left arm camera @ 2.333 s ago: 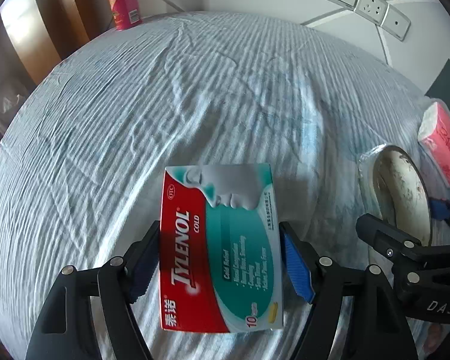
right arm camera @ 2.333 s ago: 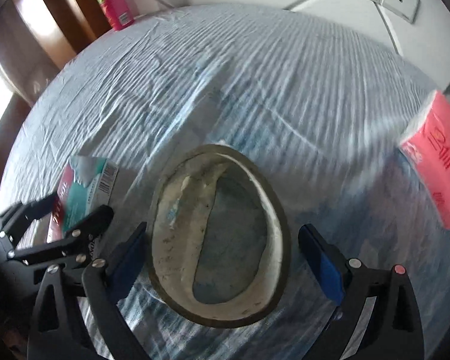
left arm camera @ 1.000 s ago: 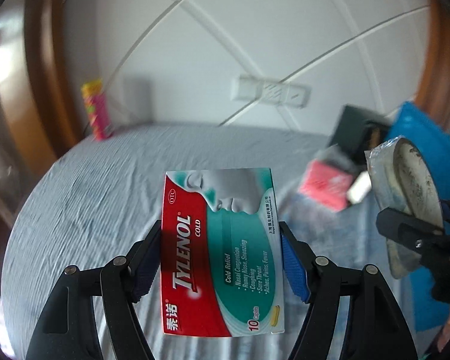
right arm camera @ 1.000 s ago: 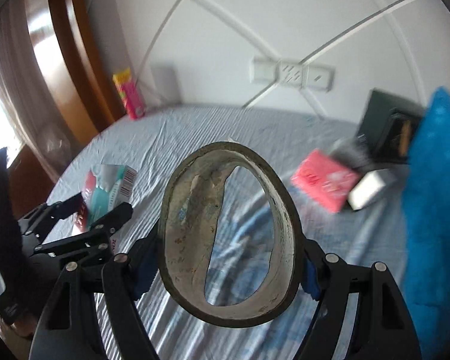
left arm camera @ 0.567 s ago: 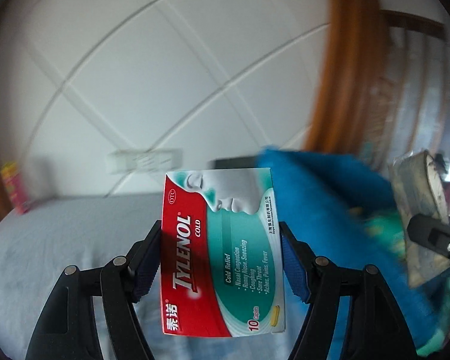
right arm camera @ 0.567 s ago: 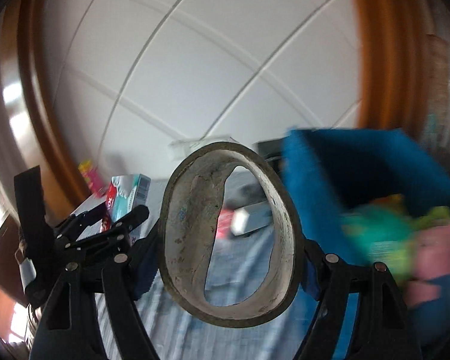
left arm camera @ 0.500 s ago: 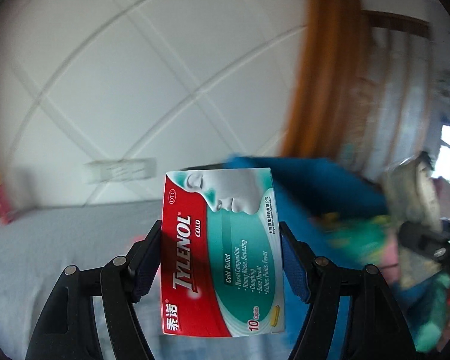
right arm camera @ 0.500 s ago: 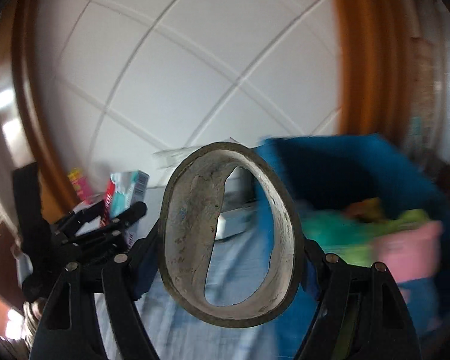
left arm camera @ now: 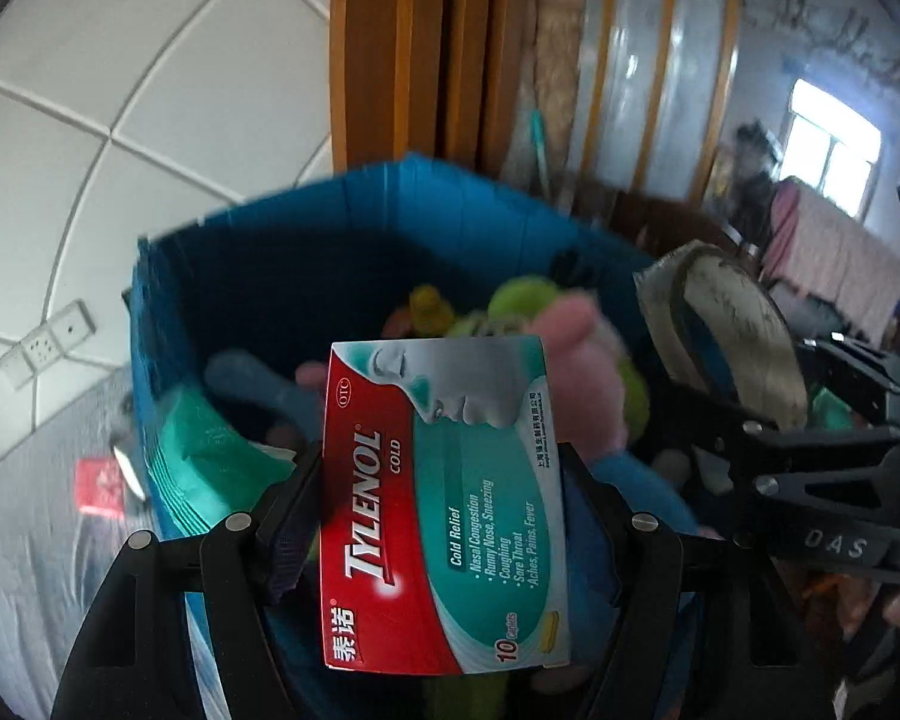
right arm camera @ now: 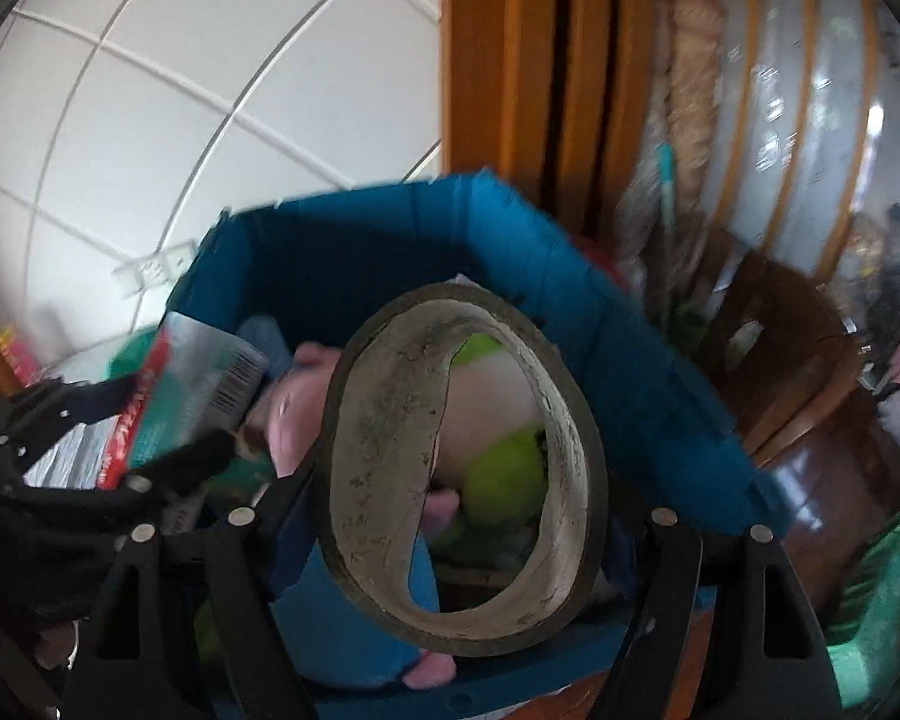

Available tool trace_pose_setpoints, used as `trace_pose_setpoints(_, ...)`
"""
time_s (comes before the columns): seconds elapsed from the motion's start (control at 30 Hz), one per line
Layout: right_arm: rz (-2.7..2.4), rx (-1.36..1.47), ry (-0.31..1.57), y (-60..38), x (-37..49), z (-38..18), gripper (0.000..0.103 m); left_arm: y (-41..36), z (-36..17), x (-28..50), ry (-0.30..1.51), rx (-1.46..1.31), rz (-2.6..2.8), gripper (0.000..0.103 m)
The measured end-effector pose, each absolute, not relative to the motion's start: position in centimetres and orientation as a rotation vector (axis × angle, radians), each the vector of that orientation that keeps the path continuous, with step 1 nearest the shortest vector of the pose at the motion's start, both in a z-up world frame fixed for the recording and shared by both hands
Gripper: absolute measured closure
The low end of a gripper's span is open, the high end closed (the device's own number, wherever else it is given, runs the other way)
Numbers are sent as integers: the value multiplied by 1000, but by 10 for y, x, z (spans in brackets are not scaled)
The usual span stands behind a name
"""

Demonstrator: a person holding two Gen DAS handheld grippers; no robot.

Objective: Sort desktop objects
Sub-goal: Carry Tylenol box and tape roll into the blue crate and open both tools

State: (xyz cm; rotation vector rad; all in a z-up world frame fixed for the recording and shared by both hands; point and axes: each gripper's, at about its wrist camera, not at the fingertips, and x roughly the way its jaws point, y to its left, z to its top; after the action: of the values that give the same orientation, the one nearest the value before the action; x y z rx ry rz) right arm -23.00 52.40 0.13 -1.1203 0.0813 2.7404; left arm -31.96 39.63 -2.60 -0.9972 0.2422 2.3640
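Note:
My left gripper is shut on a red and teal Tylenol Cold box and holds it above the open blue bin. My right gripper is shut on a grimy roll of tape, held upright over the same blue bin. The tape roll also shows in the left wrist view at the right. The Tylenol box shows in the right wrist view at the left. The bin holds pink and green soft toys and other items.
A green packet leans inside the bin's left wall. A red packet lies on the striped cloth at the left. A white tiled wall with sockets stands behind. A wooden door frame and a wooden chair stand at the right.
Both grippers have swung right from the striped tabletop, carrying the box and the tape roll, and now hang over the blue bin. Both grips are unchanged.

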Motion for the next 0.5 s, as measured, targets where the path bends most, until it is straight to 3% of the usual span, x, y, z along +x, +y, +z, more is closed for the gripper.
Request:
trace_pose_setpoints(0.07,2749,-1190,117,531,-237,-12,27,394,-25,-320,256,-1004,2393,30)
trace_pose_setpoints(0.13,2752,-1266,144,536,-244,-27,27,392,-24,-316,267,-1007,2416,18)
trace_pose_setpoints(0.23,2765,-1281,161,540,-245,-38,25,392,-20,-310,267,-1014,2428,18)
trace_pose_setpoints(0.3,2769,-1259,170,542,-243,-36,18,391,-22,-306,264,-1015,2436,18)
trace_pose_setpoints(0.37,2773,-1236,178,545,-242,-34,3,389,-22,-304,259,-1014,2441,18)
trace_pose_setpoints(0.5,2780,-1190,195,550,-239,-31,0,384,-22,-299,230,-1007,2454,18)
